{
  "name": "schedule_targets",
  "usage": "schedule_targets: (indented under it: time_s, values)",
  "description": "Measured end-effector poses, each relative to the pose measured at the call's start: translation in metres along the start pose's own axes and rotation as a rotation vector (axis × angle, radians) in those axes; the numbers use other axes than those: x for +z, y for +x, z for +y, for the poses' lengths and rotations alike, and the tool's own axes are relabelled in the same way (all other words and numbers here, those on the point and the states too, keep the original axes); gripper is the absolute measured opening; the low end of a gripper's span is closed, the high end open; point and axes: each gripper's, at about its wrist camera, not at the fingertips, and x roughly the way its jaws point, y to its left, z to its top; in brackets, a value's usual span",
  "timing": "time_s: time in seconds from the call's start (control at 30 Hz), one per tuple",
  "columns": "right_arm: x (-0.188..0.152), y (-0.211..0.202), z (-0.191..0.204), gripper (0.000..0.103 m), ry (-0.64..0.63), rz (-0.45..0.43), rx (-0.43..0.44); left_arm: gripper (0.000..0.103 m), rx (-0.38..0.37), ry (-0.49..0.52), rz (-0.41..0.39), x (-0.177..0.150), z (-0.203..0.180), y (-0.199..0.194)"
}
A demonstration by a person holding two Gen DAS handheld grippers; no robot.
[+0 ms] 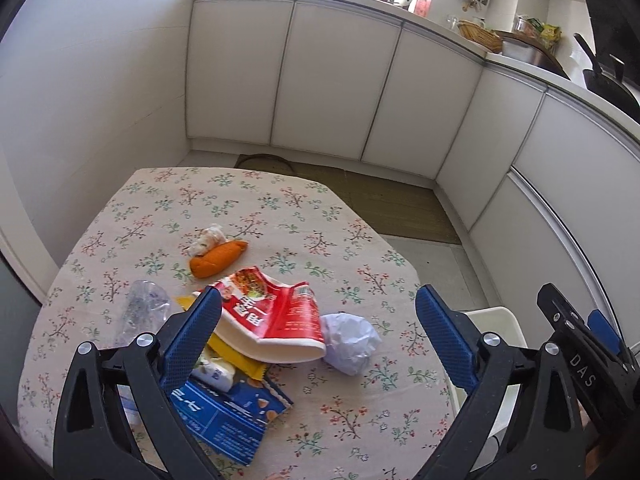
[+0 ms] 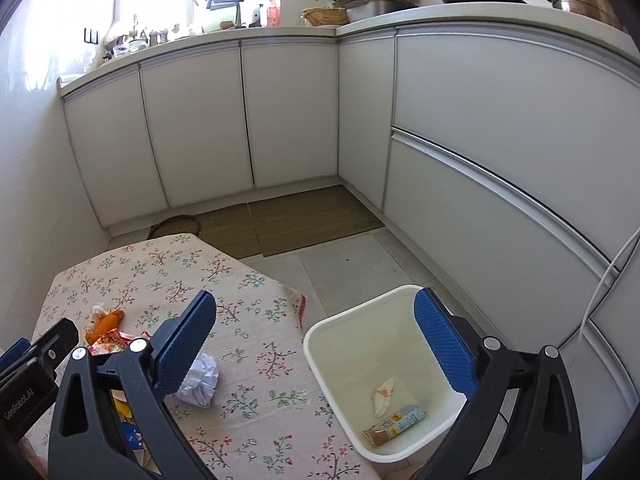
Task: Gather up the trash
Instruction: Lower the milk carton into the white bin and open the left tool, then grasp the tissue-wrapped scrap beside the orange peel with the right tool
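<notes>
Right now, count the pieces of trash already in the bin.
2. A small carton lies on the bin floor at the near side; a white wrapper lies just behind it. The right finger hides part of the floor, so more may be there.

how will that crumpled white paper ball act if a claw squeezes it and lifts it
The crumpled paper ball looks light and would likely crush a little under the pads. Its creased, matte surface should grip well. Loosely round, it might roll on the tablecloth if nudged.
</notes>
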Motion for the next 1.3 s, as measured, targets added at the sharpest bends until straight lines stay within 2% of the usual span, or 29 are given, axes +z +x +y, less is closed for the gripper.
schedule_targets:
  time_s: [0.43, 0.8, 1.03, 1.13, 1.3]
  values:
    - [-0.019, 0.001, 0.097, 0.096, -0.090, 0.040, 0.161, 0.094, 0.158, -0.119, 0.017, 0.008, 0.098, -0.021]
    - [-0.043, 0.024, 0.182, 0.096, -0.224, 0.143, 0.261, 0.094, 0.227, -0.253, 0.045, 0.014, 0.163, -0.029]
    - [-0.056, 0.058, 0.231, 0.096, -0.317, 0.254, 0.304, 0.094, 0.247, -0.312, 0.033, 0.018, 0.194, -0.044]
    - [-0.053, 0.085, 0.253, 0.096, -0.307, 0.358, 0.341, 0.094, 0.225, -0.368, 0.028, 0.021, 0.209, -0.053]
    - [-0.037, 0.136, 0.290, 0.096, -0.192, 0.575, 0.461, 0.094, 0.192, -0.428, 0.026, 0.027, 0.224, -0.062]
